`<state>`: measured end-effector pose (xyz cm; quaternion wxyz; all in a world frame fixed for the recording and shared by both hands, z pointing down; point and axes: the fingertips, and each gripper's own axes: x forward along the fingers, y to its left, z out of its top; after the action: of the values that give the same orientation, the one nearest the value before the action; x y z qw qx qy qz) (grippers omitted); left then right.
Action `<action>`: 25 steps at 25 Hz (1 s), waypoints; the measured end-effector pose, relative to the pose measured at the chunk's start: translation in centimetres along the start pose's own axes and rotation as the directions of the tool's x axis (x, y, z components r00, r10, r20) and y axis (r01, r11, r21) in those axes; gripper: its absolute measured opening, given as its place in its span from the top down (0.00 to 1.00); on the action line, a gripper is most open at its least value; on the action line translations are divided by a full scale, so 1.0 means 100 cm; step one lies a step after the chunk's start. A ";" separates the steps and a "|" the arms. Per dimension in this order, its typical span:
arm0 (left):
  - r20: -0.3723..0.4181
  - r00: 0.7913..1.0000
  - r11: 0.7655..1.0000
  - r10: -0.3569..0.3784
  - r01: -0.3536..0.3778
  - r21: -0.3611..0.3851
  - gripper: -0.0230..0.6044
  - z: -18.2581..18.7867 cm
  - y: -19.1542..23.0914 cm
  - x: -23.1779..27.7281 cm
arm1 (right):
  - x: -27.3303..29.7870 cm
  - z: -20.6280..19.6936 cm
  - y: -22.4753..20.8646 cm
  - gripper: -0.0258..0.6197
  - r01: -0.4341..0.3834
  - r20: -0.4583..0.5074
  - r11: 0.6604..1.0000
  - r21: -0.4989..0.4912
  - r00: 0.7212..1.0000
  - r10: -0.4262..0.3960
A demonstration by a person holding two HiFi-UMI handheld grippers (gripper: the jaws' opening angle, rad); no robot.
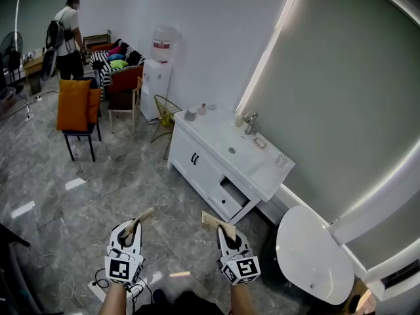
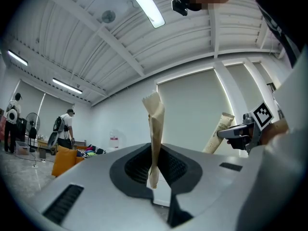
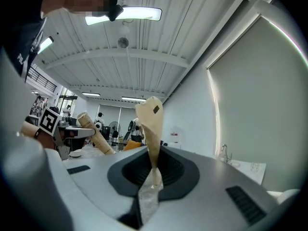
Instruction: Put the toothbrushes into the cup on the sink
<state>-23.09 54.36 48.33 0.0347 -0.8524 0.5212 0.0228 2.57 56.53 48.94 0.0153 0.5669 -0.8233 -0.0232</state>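
Observation:
My left gripper (image 1: 134, 226) is shut on a tan paper-wrapped toothbrush (image 1: 144, 216) that sticks out ahead of the jaws. My right gripper (image 1: 226, 231) is shut on a second wrapped toothbrush (image 1: 216, 221). Both hang low over the grey floor, well short of the white sink cabinet (image 1: 210, 151). A grey cup (image 1: 190, 114) stands on the counter's far left end, and the faucet (image 1: 251, 122) is by the wall. In the left gripper view the wrapper (image 2: 155, 129) stands upright between the pads, with the right gripper (image 2: 239, 132) beside it. The right gripper view shows its own wrapper (image 3: 150, 125) pinched the same way.
A white toilet (image 1: 314, 254) sits at the lower right, close to the right gripper. The cabinet's lower drawer (image 1: 230, 199) is pulled out. Further back are an orange chair (image 1: 76, 107), a water dispenser (image 1: 159, 64), a sofa and a person (image 1: 67, 35).

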 end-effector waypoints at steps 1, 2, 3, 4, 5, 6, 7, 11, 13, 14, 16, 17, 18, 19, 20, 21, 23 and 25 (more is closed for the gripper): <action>-0.002 1.000 1.000 -0.004 0.004 0.000 0.89 -0.001 0.001 -0.001 | 0.000 -0.001 0.001 0.89 0.003 -0.002 1.000 0.004 1.000 -0.003; 0.002 1.000 1.000 -0.009 0.009 0.002 0.89 -0.002 0.001 -0.002 | 0.000 -0.002 0.002 0.89 0.005 -0.004 1.000 0.007 1.000 -0.005; 0.012 1.000 1.000 -0.016 0.016 0.005 0.89 -0.002 0.001 -0.004 | 0.000 -0.001 0.004 0.89 0.004 -0.006 1.000 0.008 1.000 -0.004; 0.023 1.000 1.000 -0.021 0.020 0.009 0.89 -0.002 0.002 -0.005 | -0.001 -0.001 0.006 0.89 0.003 -0.007 1.000 0.007 1.000 -0.003; 0.029 0.999 1.000 -0.022 0.022 0.012 0.89 -0.002 0.003 -0.007 | -0.001 0.000 0.009 0.89 0.002 -0.007 1.000 0.006 1.000 -0.002; 0.032 0.999 1.000 -0.022 0.022 0.013 0.89 -0.001 0.005 -0.008 | 0.000 0.001 0.011 0.89 0.001 -0.006 1.000 0.004 1.000 -0.001; 0.033 0.999 1.000 -0.023 0.023 0.013 0.89 -0.002 0.006 -0.009 | 0.000 0.002 0.013 0.89 0.000 -0.005 1.000 0.003 1.000 0.000; 0.033 0.999 1.000 -0.023 0.023 0.002 0.89 0.000 0.007 -0.004 | 0.006 0.004 0.010 0.89 -0.006 -0.002 1.000 -0.007 1.000 0.006; 0.036 0.999 1.000 -0.022 0.021 0.001 0.89 0.000 0.009 -0.001 | 0.011 0.002 0.008 0.89 -0.005 0.001 1.000 -0.004 1.000 0.005; 0.039 0.999 1.000 -0.021 0.021 0.001 0.89 -0.002 0.011 0.001 | 0.013 0.001 0.008 0.89 -0.005 0.002 1.000 -0.002 1.000 0.005; 0.043 0.999 1.000 -0.018 0.018 0.000 0.89 -0.002 0.014 0.006 | 0.020 0.000 0.005 0.89 -0.007 0.004 1.000 -0.003 1.000 0.007; 0.044 0.999 1.000 -0.016 0.016 0.000 0.89 -0.001 0.015 0.010 | 0.023 0.000 0.002 0.89 -0.009 0.005 1.000 -0.004 1.000 0.009; 0.043 0.999 1.000 -0.015 0.015 0.001 0.89 -0.001 0.015 0.015 | 0.027 0.001 -0.001 0.89 -0.011 0.006 1.000 -0.006 1.000 0.011; 0.042 0.999 1.000 -0.014 0.014 0.002 0.89 -0.002 0.015 0.018 | 0.030 0.000 -0.003 0.89 -0.014 0.007 1.000 -0.009 1.000 0.014; 0.042 0.999 1.000 -0.015 0.015 0.005 0.89 -0.004 0.016 0.022 | 0.033 -0.001 -0.006 0.89 -0.015 0.008 1.000 -0.012 1.000 0.015; 0.043 0.999 1.000 -0.016 0.016 0.008 0.89 -0.006 0.016 0.025 | 0.036 -0.002 -0.008 0.89 -0.015 0.009 1.000 -0.011 1.000 0.015; 0.045 0.999 1.000 -0.016 0.016 0.012 0.89 -0.010 0.018 0.034 | 0.045 -0.006 -0.016 0.89 -0.012 0.011 1.000 -0.006 1.000 0.012; 0.048 0.999 1.000 -0.012 0.012 0.007 0.89 -0.010 0.019 0.049 | 0.057 -0.009 -0.028 0.89 -0.011 0.013 1.000 -0.001 1.000 0.011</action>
<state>-22.52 49.04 48.88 0.0502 -0.8547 0.5151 0.0414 3.17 50.22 49.69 0.0103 0.5622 -0.8265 -0.0274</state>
